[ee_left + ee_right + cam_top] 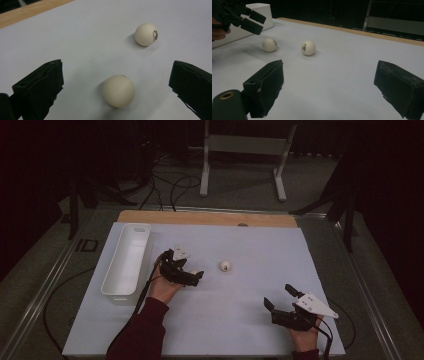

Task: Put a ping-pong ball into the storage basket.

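Two white ping-pong balls lie on the pale table sheet (225, 330). The nearer ball (119, 91) (269, 44) rests on the sheet between the wide-apart jaws of my left gripper (117, 66) (187, 268) (258, 24), which is open and does not touch it. The second ball (225, 265) (146, 34) (308, 47), with a printed mark, sits a little farther to the right. My right gripper (278, 296) (329, 67) is open near the table's front right, holds nothing, and points toward both balls from a distance.
A long white tray (134, 226) (260, 7) stands at the table's left side, just left of my left hand. A wooden strip (207, 217) runs along the far edge. Beyond it are floor cables (170, 185) and a white stand (245, 145).
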Motion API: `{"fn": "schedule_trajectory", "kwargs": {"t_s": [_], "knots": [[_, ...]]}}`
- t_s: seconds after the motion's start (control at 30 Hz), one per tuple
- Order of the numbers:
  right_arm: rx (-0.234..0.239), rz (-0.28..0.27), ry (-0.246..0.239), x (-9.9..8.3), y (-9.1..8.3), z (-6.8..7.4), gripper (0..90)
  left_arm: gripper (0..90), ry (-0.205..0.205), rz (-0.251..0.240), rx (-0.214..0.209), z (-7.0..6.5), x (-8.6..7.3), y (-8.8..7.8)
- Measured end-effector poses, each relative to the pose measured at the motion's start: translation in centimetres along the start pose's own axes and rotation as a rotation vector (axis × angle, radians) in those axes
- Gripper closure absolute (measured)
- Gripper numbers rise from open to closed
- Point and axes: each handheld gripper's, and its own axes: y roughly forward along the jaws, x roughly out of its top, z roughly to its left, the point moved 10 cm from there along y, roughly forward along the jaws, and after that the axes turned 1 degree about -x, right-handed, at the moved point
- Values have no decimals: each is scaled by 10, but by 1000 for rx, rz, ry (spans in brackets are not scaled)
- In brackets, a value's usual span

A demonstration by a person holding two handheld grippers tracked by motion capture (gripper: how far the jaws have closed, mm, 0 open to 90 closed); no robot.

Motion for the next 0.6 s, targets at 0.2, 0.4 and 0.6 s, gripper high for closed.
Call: {"fn": "schedule_trajectory", "kwargs": {"t_s": [0.2,0.4,0.6], "knots": [[1,-1,0,0,0,0,88,3,6,41,-6,0,-5,6],[2,2,0,0,1,0,87,16,23,93,1,-3,-10,11],[2,5,0,-1,1,0,88,21,5,145,-5,-4,-15,18]]}}
